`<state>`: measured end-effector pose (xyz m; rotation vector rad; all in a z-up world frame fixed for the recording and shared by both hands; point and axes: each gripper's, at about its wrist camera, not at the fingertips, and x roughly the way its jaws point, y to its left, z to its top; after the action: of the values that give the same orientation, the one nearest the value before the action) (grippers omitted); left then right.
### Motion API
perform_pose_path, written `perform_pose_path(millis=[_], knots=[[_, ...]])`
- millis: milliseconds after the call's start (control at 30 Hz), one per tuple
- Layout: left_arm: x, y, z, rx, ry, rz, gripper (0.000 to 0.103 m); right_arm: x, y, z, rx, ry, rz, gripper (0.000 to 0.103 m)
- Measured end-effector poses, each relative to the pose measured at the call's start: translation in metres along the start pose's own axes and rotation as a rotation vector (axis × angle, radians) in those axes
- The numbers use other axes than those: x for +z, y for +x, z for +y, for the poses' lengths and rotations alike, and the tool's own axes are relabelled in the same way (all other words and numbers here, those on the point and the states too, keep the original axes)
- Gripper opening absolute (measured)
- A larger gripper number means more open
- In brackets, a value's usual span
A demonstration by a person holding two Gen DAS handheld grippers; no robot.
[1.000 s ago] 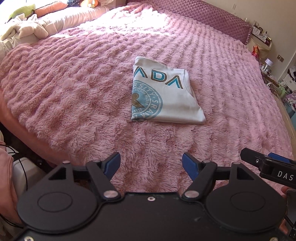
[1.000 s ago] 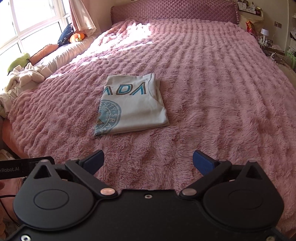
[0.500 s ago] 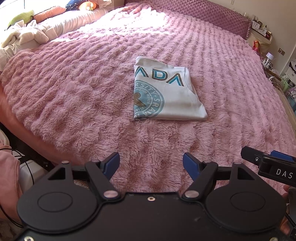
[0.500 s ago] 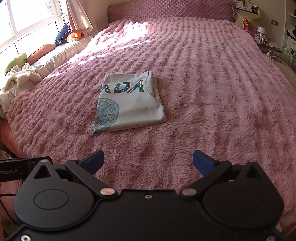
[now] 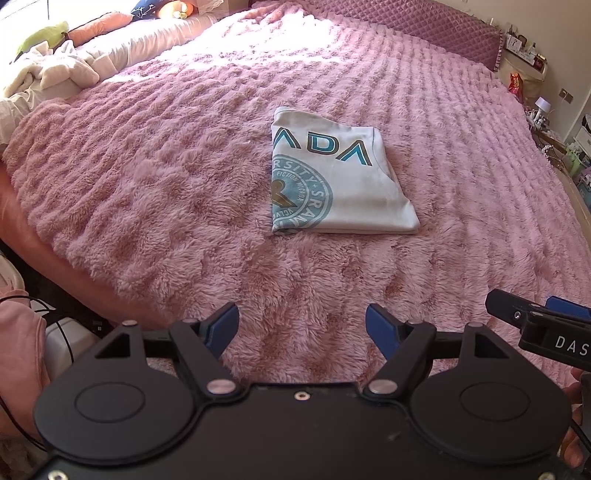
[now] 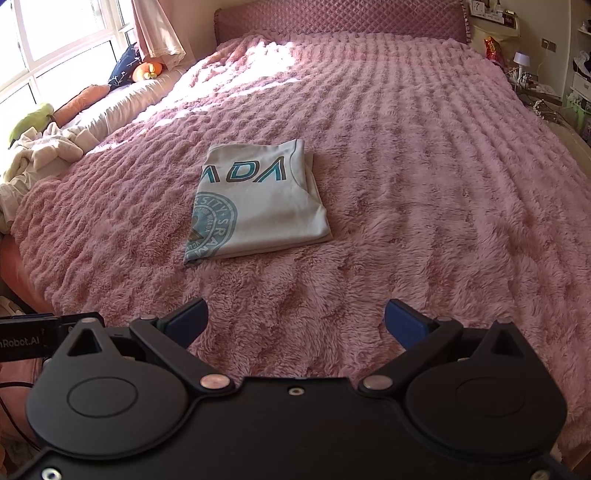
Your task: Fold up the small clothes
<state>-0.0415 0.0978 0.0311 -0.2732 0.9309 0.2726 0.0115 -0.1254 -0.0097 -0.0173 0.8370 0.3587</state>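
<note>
T-shirt [image 5: 340, 184], white, teal print: folded flat on pink bed [image 5: 147, 184]. Left hand-held gripper [image 5: 301, 326] and right hand-held gripper [image 6: 295, 321]: released, well apart from it.

Home bedroom. Wide bed under fluffy pink blanket [image 6: 424, 177]; quilted mauve headboard [image 6: 340, 22] at far end. Sunlit window [image 6: 55, 40] with pale curtain [image 6: 155, 29] far left; cushions and plush toy [image 6: 147, 71] beneath. Small lamp [image 6: 521, 61], cluttered shelves far right.
</note>
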Motion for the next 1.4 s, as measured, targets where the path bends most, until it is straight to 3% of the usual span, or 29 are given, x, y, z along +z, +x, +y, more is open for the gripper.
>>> perform_pose_path(millis=[1400], knots=[[-0.0035, -0.0002, 0.0012, 0.027, -0.005, 0.034, 0.078, -0.0038, 0.0013, 0.0004, 0.002, -0.007, 0.010, 0.103]])
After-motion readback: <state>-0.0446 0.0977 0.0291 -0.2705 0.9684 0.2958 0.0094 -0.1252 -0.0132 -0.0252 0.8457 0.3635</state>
